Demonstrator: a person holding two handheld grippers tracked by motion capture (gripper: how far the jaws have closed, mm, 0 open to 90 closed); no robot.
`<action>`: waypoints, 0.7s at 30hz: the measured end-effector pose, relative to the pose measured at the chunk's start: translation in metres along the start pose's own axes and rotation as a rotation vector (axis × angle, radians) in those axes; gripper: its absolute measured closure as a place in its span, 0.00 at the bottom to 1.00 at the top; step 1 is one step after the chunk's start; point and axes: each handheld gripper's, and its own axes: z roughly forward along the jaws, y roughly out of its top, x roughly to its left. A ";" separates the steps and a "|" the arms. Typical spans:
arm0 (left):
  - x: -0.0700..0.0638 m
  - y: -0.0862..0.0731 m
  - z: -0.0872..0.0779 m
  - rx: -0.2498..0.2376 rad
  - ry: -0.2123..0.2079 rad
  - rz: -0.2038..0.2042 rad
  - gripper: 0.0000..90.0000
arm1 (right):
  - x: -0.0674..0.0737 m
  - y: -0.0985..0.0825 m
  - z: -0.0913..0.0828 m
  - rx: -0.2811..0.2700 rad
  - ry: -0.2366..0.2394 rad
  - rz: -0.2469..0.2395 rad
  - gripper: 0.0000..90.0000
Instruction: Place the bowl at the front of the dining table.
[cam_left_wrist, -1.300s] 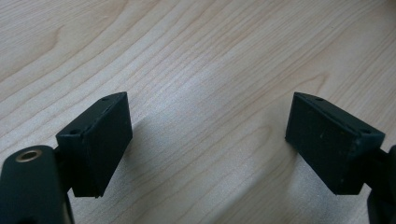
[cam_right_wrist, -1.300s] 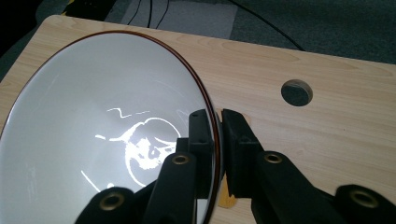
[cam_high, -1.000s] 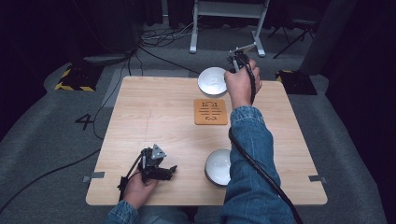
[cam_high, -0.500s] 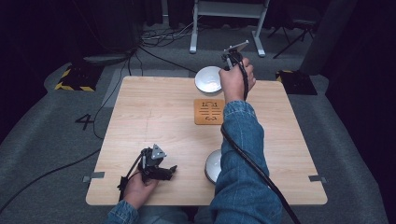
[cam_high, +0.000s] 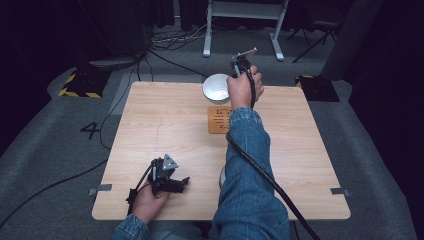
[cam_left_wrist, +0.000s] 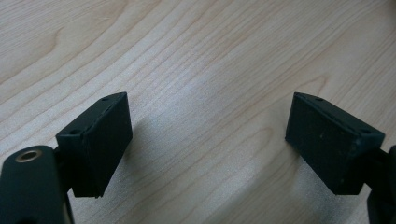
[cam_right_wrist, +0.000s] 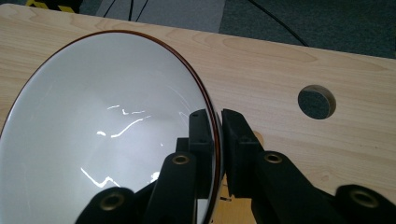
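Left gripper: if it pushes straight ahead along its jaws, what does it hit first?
Most likely the bare wooden table. The left gripper has its jaws wide apart with nothing between them, and its own view looks down onto plain wood grain. In the high view it points right, low over the tabletop; depth is unclear.

A second white plate (cam_high: 220, 176) near the table's front edge is largely hidden by the denim sleeve (cam_high: 250, 165); the wooden board's (cam_high: 218, 120) right part is covered too.

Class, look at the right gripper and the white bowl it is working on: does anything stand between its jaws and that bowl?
Nothing does. The right gripper is shut on the rim of the white bowl, one jaw inside and one outside, above the wooden table.
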 end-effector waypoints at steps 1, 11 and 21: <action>0.000 0.000 0.000 0.000 0.000 0.000 0.16 | 0.001 0.000 0.001 0.007 -0.003 0.002 0.92; 0.001 0.000 0.000 0.002 0.005 0.007 0.16 | -0.006 -0.007 0.015 0.018 -0.029 0.025 0.92; 0.001 0.000 0.000 0.001 0.005 0.007 0.16 | -0.016 -0.017 0.029 0.039 -0.038 0.036 0.92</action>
